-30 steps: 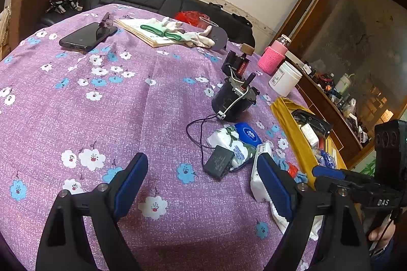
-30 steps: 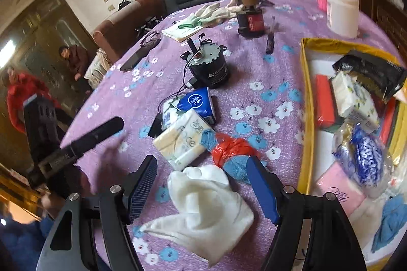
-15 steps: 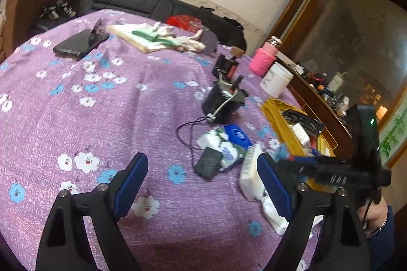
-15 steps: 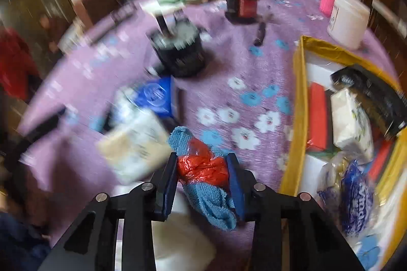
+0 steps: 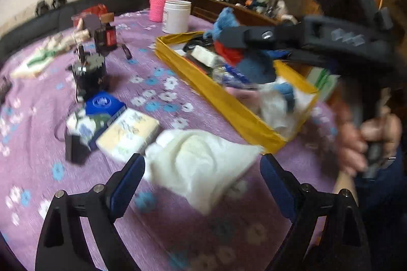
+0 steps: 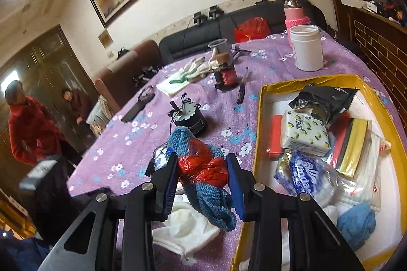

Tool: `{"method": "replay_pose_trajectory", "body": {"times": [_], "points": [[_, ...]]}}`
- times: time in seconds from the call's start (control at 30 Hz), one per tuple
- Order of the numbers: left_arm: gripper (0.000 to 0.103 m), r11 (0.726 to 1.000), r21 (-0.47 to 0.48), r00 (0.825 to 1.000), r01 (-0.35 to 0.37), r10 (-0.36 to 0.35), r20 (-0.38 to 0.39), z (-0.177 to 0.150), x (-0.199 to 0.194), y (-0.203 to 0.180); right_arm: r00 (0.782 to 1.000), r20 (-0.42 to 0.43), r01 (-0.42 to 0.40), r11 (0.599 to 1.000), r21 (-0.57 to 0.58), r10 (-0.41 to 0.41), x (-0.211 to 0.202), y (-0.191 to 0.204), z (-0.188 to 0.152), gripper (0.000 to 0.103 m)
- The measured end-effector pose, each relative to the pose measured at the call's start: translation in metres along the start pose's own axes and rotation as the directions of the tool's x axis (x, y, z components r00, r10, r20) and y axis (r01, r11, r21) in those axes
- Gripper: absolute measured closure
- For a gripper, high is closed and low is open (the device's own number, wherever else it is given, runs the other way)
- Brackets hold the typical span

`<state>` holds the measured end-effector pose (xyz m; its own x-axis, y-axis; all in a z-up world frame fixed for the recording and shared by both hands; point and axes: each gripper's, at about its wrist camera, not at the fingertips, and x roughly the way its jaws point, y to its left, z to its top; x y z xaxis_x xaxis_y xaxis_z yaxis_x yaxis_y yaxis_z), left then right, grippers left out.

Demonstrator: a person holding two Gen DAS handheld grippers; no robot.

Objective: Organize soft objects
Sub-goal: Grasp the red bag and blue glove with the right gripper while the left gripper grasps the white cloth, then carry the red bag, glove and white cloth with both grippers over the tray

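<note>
My right gripper is shut on a blue knitted cloth wrapped with red plastic and holds it lifted beside the yellow tray. In the left wrist view the same bundle hangs above the tray. My left gripper is open, its fingers either side of a white cloth lying on the purple tablecloth. The white cloth also shows below the right gripper. A tissue pack lies left of the white cloth.
The tray holds a tissue pack, sponges, bagged items and a blue cloth. A black motor, a blue-lidded pack, a white jar, a pink bottle, a phone and gloves lie on the table. Two people stand at left.
My right gripper closed on the blue and red bundle and lifted it toward the tray. My left gripper swung right, over to the white cloth, still open.
</note>
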<state>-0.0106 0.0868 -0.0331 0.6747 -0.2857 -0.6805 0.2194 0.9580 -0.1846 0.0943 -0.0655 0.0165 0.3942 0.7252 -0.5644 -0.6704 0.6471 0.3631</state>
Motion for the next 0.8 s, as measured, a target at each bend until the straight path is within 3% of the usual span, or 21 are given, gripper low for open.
{"method": "replay_pose_trajectory", "body": {"times": [0.17, 0.23, 0.27, 0.33, 0.4, 0.5, 0.6, 0.8], "points": [[0.014, 0.999, 0.036, 0.998, -0.017, 0.019, -0.065, 0.011, 0.028, -0.002, 0.998, 0.025, -0.050, 0.998, 0.040, 0.049, -0.008, -0.010, -0.008, 0.062], [0.029, 0.998, 0.051, 0.996, -0.030, 0.035, -0.088, 0.011, 0.037, -0.003, 0.997, 0.030, -0.066, 0.997, 0.048, 0.064, -0.010, -0.013, -0.012, 0.062], [0.041, 0.998, 0.055, 0.993, -0.037, 0.043, -0.109, 0.010, 0.045, -0.004, 0.997, 0.031, -0.075, 0.996, 0.050, 0.073, -0.011, -0.014, -0.014, 0.062], [0.047, 0.999, 0.039, 0.990, -0.033, 0.038, -0.133, 0.011, 0.053, 0.002, 0.996, 0.034, -0.090, 0.995, 0.054, 0.088, -0.010, -0.016, -0.016, 0.062], [0.067, 0.999, 0.019, 0.992, -0.038, 0.040, -0.122, 0.014, 0.052, 0.006, 0.994, 0.038, -0.108, 0.992, 0.059, 0.106, -0.011, -0.017, -0.019, 0.062], [0.084, 0.998, -0.021, 0.991, -0.059, 0.056, -0.122, 0.014, 0.052, 0.012, 0.993, 0.044, -0.114, 0.991, 0.067, 0.111, -0.012, -0.017, -0.020, 0.062], [0.090, 0.996, -0.075, 0.993, -0.053, 0.044, -0.113, 0.014, 0.046, 0.017, 0.992, 0.052, -0.115, 0.991, 0.075, 0.111, -0.014, -0.018, -0.019, 0.062], [0.091, 0.994, -0.103, 0.998, -0.031, 0.025, -0.059, 0.016, 0.028, 0.017, 0.993, 0.064, -0.108, 0.991, 0.079, 0.103, -0.018, -0.016, -0.018, 0.062]]}}
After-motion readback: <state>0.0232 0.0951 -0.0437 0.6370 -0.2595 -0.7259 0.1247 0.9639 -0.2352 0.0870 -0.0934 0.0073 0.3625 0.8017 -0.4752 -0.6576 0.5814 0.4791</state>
